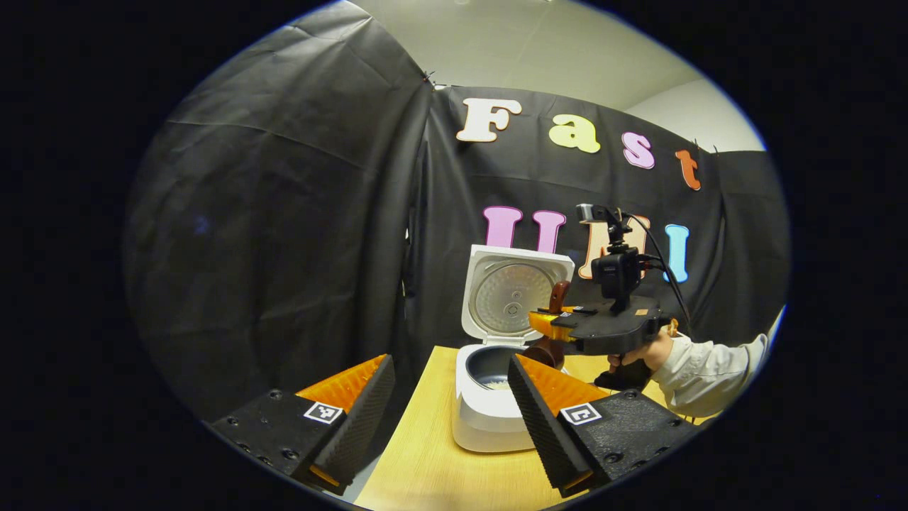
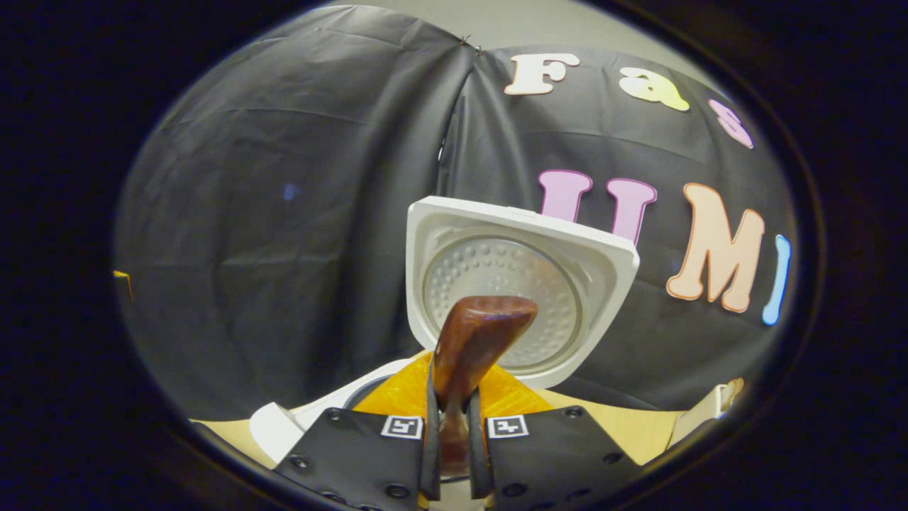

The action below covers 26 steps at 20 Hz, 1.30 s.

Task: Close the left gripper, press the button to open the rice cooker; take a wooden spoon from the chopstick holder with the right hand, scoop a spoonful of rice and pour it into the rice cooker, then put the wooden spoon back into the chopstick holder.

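Observation:
The white rice cooker (image 1: 489, 419) stands on the table with its lid (image 1: 514, 291) raised upright; the dark inner pot (image 1: 493, 369) holds some white rice. My right gripper (image 1: 550, 323) hovers over the pot's right side, shut on a brown wooden spoon (image 1: 559, 294). The handle end sticks up and the bowl hangs down just above the pot. In the right gripper view the spoon (image 2: 475, 341) rises between the closed fingers (image 2: 408, 433) of my right gripper (image 2: 450, 419), in front of the lid (image 2: 518, 284). My left gripper (image 1: 450, 397) stays open, nothing in it, in front of the cooker.
The cooker stands on a light wooden table (image 1: 425, 461). A person's hand and pale sleeve (image 1: 709, 369) hold the right gripper from the right. A pale object (image 2: 716, 404) sits at the right edge of the table. Black cloth walls close in behind and left.

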Each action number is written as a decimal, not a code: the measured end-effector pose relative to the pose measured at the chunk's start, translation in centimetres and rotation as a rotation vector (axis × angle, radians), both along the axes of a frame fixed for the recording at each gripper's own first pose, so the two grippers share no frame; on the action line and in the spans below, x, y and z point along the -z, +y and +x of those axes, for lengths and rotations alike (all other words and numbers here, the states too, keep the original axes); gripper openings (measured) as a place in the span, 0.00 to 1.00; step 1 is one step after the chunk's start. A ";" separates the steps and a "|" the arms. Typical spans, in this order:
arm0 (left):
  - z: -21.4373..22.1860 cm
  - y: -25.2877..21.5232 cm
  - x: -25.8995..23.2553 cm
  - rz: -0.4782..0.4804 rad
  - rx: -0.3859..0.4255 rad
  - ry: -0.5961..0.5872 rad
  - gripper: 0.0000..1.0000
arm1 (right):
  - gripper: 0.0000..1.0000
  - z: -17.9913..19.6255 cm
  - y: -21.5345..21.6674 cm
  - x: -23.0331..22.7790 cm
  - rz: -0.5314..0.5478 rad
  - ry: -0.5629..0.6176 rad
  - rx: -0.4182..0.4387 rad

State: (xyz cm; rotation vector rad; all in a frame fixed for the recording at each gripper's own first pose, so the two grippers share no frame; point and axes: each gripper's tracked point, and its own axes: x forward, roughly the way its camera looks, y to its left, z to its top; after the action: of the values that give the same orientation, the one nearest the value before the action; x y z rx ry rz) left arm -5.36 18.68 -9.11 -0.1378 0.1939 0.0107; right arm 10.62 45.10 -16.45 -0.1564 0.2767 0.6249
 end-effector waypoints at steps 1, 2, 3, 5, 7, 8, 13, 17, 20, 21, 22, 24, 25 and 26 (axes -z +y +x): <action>0.2 -0.1 0.0 0.000 0.003 -0.001 0.95 | 0.18 0.2 -0.3 -0.5 0.027 0.018 0.007; 0.4 -0.3 0.0 -0.003 0.006 -0.003 0.92 | 0.18 0.2 -1.0 -1.1 0.054 0.034 0.019; 0.7 -0.6 -0.2 -0.006 0.013 -0.004 0.95 | 0.18 0.2 -1.9 -1.8 0.078 0.048 0.031; 1.2 -1.1 -0.3 -0.006 0.025 -0.004 0.95 | 0.19 0.4 -3.5 -2.9 0.108 0.066 0.050; 1.9 -1.8 -0.8 -0.002 0.036 -0.013 0.93 | 0.19 0.5 -5.7 -4.0 0.131 0.070 0.074; 2.4 -2.2 -0.9 0.002 0.044 -0.019 0.95 | 0.19 0.4 -7.1 -4.5 0.140 0.072 0.089; 4.2 -5.0 -2.1 0.015 0.089 -0.045 0.95 | 0.18 0.7 -16.0 -6.1 0.175 0.073 0.196; 5.8 -7.9 -3.2 0.017 0.115 -0.067 0.95 | 0.17 1.0 -24.4 -5.6 0.198 0.093 0.313; 6.7 -10.3 -3.9 0.021 0.138 -0.079 0.95 | 0.17 0.9 -30.4 -5.4 0.208 0.105 0.395; 7.0 -11.2 -4.1 0.022 0.145 -0.083 0.95 | 0.18 0.9 -32.6 -5.4 0.205 0.101 0.423; 7.2 -12.0 -4.3 0.023 0.153 -0.087 0.95 | 0.17 0.7 -34.8 -5.4 0.201 0.093 0.451; 7.6 -13.8 -4.5 0.019 0.170 -0.090 0.93 | 0.17 0.5 -38.9 -5.2 0.189 0.084 0.504; 7.8 -14.6 -4.7 0.019 0.178 -0.092 0.95 | 0.17 0.2 -41.0 -4.9 0.181 0.084 0.530; 8.0 -15.5 -4.7 0.019 0.185 -0.094 0.95 | 0.17 0.0 -43.0 -4.5 0.177 0.088 0.558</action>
State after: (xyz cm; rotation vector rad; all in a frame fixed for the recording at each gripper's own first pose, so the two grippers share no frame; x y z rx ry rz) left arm 2.60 3.22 -4.42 -0.1007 0.1125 -0.1782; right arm 10.63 2.08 -11.96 0.1189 0.3311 0.0996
